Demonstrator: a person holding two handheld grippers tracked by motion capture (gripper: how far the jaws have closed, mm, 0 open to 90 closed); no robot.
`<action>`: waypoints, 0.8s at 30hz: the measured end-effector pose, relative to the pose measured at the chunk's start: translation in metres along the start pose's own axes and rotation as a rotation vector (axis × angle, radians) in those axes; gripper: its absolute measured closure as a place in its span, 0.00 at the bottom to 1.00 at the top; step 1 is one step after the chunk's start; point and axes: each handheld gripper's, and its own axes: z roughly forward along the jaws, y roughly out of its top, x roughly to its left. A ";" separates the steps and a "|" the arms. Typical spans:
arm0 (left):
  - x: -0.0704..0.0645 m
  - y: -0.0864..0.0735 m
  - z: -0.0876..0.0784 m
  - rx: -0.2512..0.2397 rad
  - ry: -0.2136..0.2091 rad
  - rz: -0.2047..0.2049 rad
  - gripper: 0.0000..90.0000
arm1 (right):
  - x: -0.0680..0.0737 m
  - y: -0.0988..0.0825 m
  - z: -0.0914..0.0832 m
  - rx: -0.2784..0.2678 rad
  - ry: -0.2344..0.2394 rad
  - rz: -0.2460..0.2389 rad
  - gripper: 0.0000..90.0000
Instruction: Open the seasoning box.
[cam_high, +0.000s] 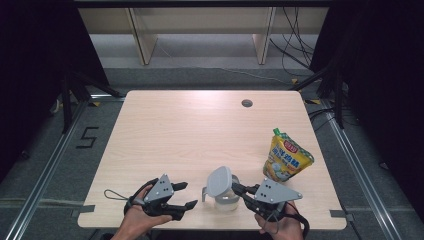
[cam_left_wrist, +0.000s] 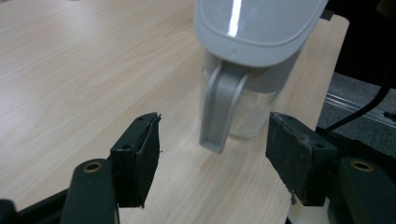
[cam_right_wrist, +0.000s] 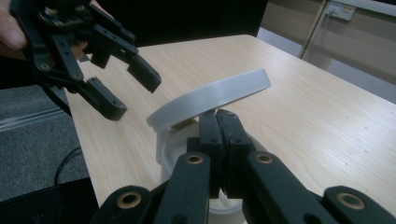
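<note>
High view: the jug (cam_high: 223, 192) stands near the table's (cam_high: 190, 130) front edge, between my two grippers, its grey lid (cam_high: 219, 181) tilted up. My right gripper (cam_high: 242, 190) reaches the jug's rim from the right; its jaws are pressed together (whether anything thin is pinched between them, I cannot tell), their tips just under the raised lid (cam_right_wrist: 210, 98). My left gripper (cam_high: 186, 195) lies left of the jug, apart from it, jaws spread wide and holding nothing; seen along them, the jug's handle (cam_left_wrist: 223, 109) sits between and beyond the pads (cam_left_wrist: 140, 156). A yellow pouch (cam_high: 286, 156) lies farther right.
</note>
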 end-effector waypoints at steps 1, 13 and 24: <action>0.001 -0.003 0.000 0.017 0.012 0.001 0.38 | 0.001 0.001 0.000 0.000 0.000 0.001 1.00; 0.009 -0.014 -0.006 0.039 0.050 0.015 0.33 | 0.012 0.015 0.014 -0.012 0.044 -0.033 1.00; 0.005 -0.016 -0.007 0.029 0.057 -0.029 0.27 | 0.012 0.013 0.011 -0.012 0.045 -0.013 0.96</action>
